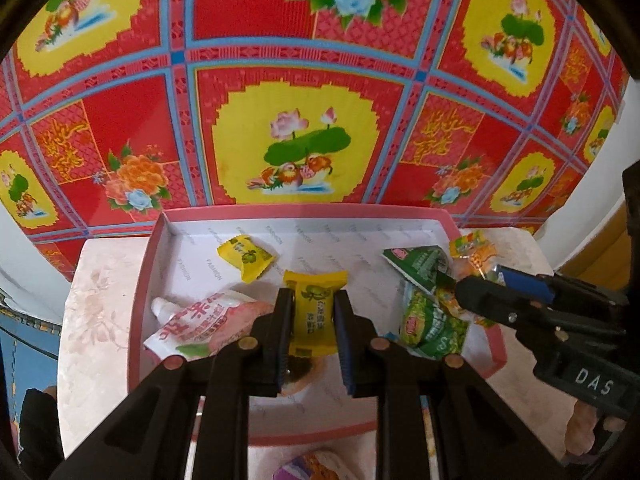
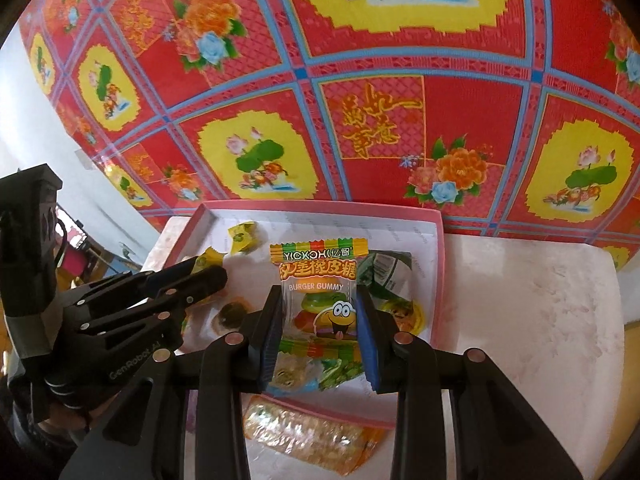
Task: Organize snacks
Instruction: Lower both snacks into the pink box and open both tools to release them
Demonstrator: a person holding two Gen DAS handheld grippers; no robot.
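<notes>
- Crinkled yellow foil wrapper (image 1: 314, 316), pillow-shaped with saw-toothed ends and a green fruit print, is pinched between the blue ribbed pads of the left gripper (image 1: 313, 332) and held above the tray.
- Glossy part-clear burger gummy packet (image 2: 318, 300), flat and rectangular with a rainbow-striped top seal and a cartoon burger face, is clamped by the right gripper (image 2: 320, 320) over the tray's contents.
- Shallow rectangular tray (image 1: 404, 213) is seen as white card printed with faint grey words, edged by a low pink rim; it rests on a pale marble-patterned table (image 1: 96, 280).
- Loose inside it are found a second yellow wrapper (image 1: 248, 257), a soft pink spouted pouch (image 1: 200, 326) and crumpled green packets (image 1: 430, 320).
- An orange-speckled clear packet (image 2: 312, 436) is left on the table, just outside the tray's near rim.
- Both grippers are built of matte black plastic links joined by round metal pins.
- Behind the table a shiny red sheet (image 1: 280, 40) with yellow lotus panels and blue grid lines is hung.
</notes>
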